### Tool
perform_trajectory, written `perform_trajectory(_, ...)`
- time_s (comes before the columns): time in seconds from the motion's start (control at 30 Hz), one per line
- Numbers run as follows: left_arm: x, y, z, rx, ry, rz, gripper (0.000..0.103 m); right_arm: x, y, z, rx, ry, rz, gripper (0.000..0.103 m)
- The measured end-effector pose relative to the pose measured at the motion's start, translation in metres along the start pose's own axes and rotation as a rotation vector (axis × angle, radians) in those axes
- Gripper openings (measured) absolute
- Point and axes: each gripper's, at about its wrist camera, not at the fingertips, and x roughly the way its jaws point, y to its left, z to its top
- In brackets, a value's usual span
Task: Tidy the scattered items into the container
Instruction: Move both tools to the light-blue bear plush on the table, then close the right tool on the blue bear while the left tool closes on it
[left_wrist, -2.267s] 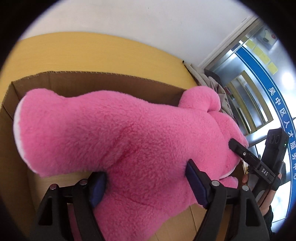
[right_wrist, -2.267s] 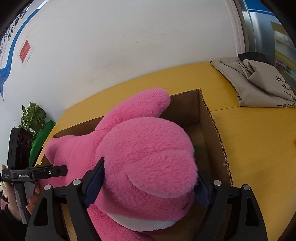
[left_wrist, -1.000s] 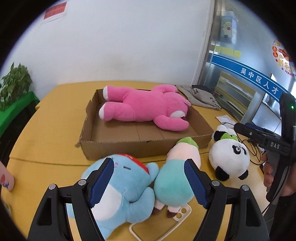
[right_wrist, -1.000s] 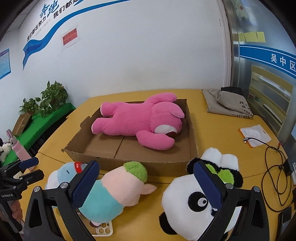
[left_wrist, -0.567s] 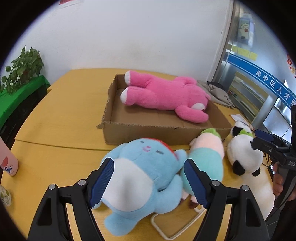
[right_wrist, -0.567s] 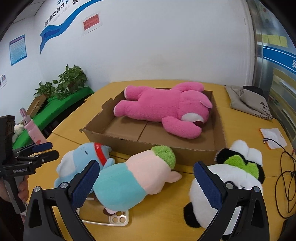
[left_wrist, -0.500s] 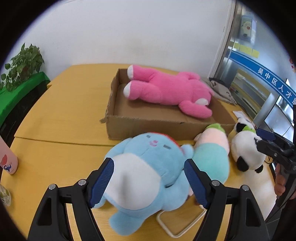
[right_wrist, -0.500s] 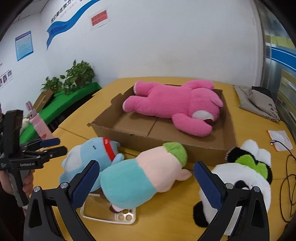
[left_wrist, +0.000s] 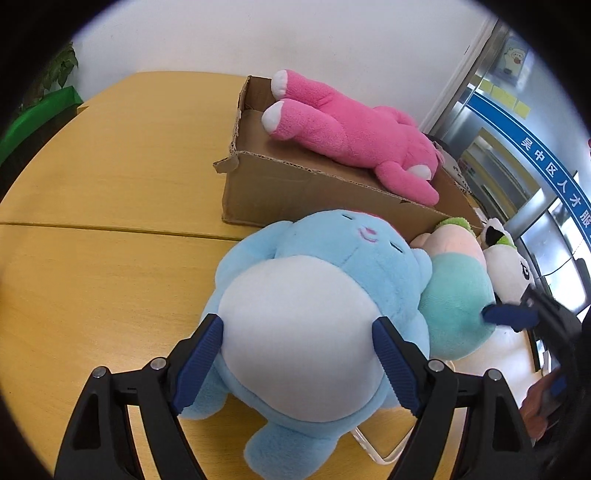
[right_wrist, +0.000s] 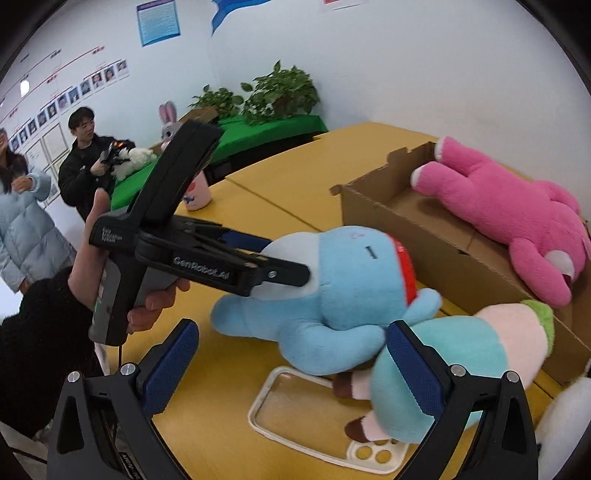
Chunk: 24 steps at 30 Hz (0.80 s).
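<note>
Since a moment ago, the left gripper (left_wrist: 297, 350) is moving in around the blue plush (left_wrist: 314, 295), its 2 pads wide apart beside the white belly. The toy is lying on the table (left_wrist: 110, 221), near the cardboard box (left_wrist: 295, 199). It looks soft and light; squeeze the round middle. The right gripper (right_wrist: 291, 362) is hanging wide apart beside it.

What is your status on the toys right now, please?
Left gripper straddling blue toy, jaws open. Right gripper open, empty. Pink bear in box. Nothing blocking.
</note>
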Motion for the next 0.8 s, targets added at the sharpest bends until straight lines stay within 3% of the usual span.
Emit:
perform_trajectory(0.17,-0.003,-0.018,-0.015,0.081,0.024,-0.003,0.083,0.048,0.019,-0.011,-0.035,0.103,0.063,0.103)
perform_trajectory(0.23,-0.009,-0.021,-0.022,0.100,0.026,-0.038,0.083,0.061,0.013,-0.019,-0.004,0.135,0.049,0.103)
perform_trajectory(0.4,-0.033,-0.003,-0.021,0.055,0.015,-0.174,0.083,0.064,-0.002,-0.026,0.038,0.117,0.075,0.099)
perform_trajectory(0.53,-0.031,0.023,-0.006,0.003,0.007,-0.110,0.083,0.071,-0.001,-0.026,0.038,0.127,0.025,0.098)
perform_trajectory(0.6,-0.019,0.038,0.001,-0.026,0.035,-0.117,0.083,0.074,0.003,-0.025,0.029,0.137,-0.001,0.103)
perform_trajectory(0.67,0.002,0.054,0.005,-0.074,0.090,-0.183,0.084,0.075,0.005,-0.022,0.030,0.146,-0.035,0.103)
perform_trajectory(0.73,0.017,0.069,0.006,-0.179,0.123,-0.307,0.086,0.081,0.006,-0.019,0.042,0.157,-0.084,0.103)
perform_trajectory(0.8,0.025,0.075,0.004,-0.235,0.133,-0.356,0.086,0.084,0.002,-0.016,0.086,0.150,-0.106,0.103)
